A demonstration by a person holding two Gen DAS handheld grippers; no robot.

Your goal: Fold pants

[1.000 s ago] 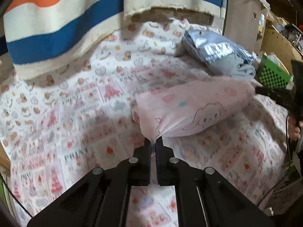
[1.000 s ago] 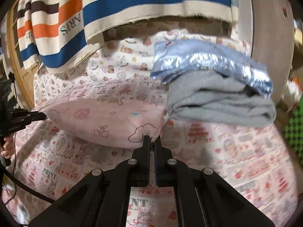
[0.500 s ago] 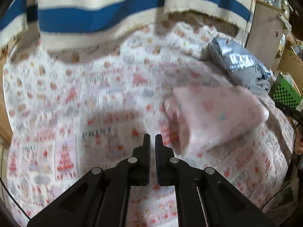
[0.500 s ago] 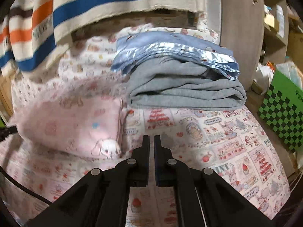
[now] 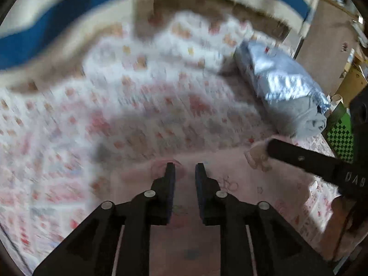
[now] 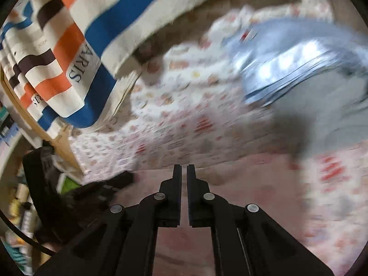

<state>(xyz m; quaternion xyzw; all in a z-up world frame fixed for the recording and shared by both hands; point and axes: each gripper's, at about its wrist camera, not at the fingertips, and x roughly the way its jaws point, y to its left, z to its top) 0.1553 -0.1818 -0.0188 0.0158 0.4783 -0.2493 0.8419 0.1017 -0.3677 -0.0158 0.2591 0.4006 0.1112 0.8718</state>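
The folded pink pants (image 5: 264, 179) with cartoon prints lie on the patterned bedsheet (image 5: 142, 115), blurred by motion. My left gripper (image 5: 185, 169) is open and empty, its fingers low over the pants' near edge. My right gripper (image 6: 184, 170) is shut and empty, hovering just over the pink pants (image 6: 241, 179). The right gripper also shows in the left wrist view (image 5: 269, 147), its tip at the pants' far right part. The left gripper's black body shows in the right wrist view (image 6: 108, 184).
A stack of folded clothes, shiny blue on grey (image 5: 287, 96), sits at the back right of the bed (image 6: 310, 80). A striped blue, orange and cream towel (image 6: 76, 53) hangs at the head. A green checkered box (image 5: 340, 133) stands off the bed's right side.
Both grippers let go of the pink pants, pulled away, then came back low over them. The left gripper has opened. Both views are strongly motion-blurred now.
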